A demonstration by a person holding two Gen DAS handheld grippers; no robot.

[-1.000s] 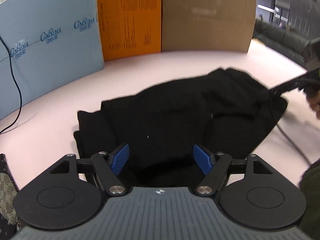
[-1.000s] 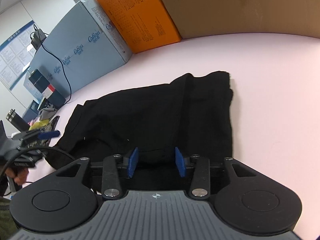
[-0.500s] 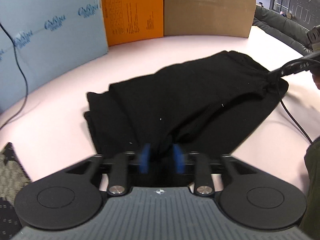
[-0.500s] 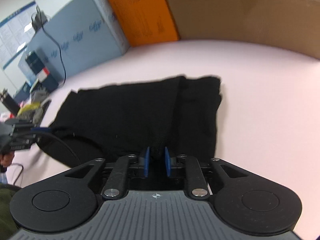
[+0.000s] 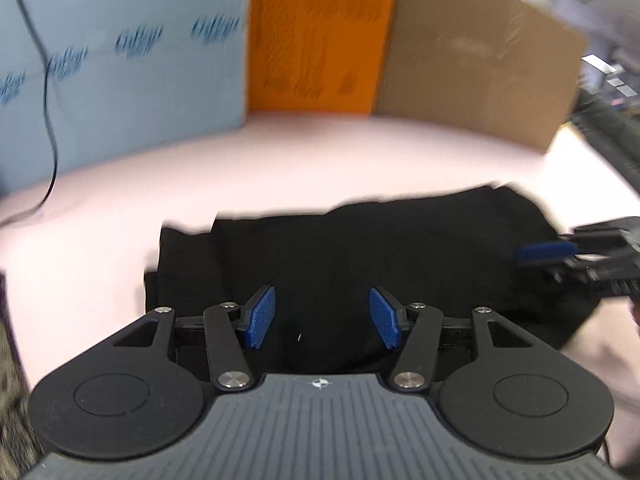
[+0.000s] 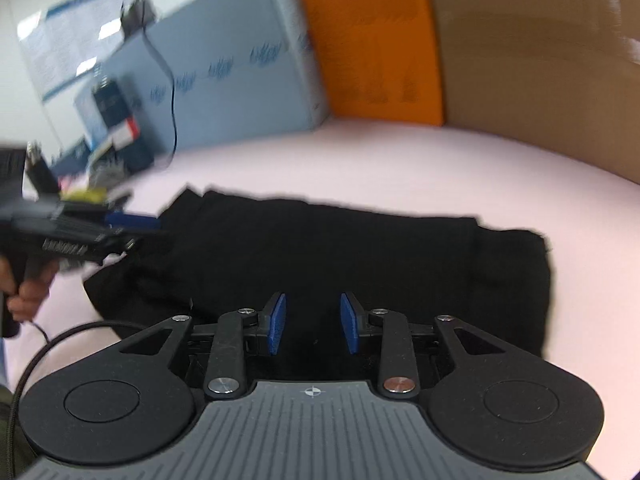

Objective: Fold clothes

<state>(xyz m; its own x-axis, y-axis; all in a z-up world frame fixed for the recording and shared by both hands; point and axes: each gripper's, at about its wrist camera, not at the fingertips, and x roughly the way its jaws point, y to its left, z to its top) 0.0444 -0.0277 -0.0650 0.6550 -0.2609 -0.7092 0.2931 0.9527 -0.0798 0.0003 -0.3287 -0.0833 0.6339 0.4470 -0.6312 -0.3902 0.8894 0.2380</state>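
A black garment (image 5: 380, 248) lies folded in a wide band on the pink table (image 5: 320, 168). My left gripper (image 5: 322, 300) hovers over its near left part. Its jaws are opening, the blue pads well apart with only flat cloth below them. In the right wrist view, my right gripper (image 6: 312, 304) hangs over the garment (image 6: 320, 248) near its front edge. Its jaws are opening too, and nothing is pinched. Each gripper shows in the other's view: the right gripper (image 5: 560, 250) at the cloth's right end, the left gripper (image 6: 120, 220) at its left end.
A light blue box (image 5: 120, 72), an orange box (image 5: 320, 40) and a brown cardboard box (image 5: 480, 60) wall off the table's far side. A black cable (image 5: 44, 80) hangs down the blue box. A hand (image 6: 24, 292) grips the left tool. Patterned fabric (image 5: 8, 360) shows at the left edge.
Half a second ago both grippers were pinched on the garment's near edge. Now both pairs of pads stand apart and the cloth lies free, flatter and narrower. Both views have swung sideways.
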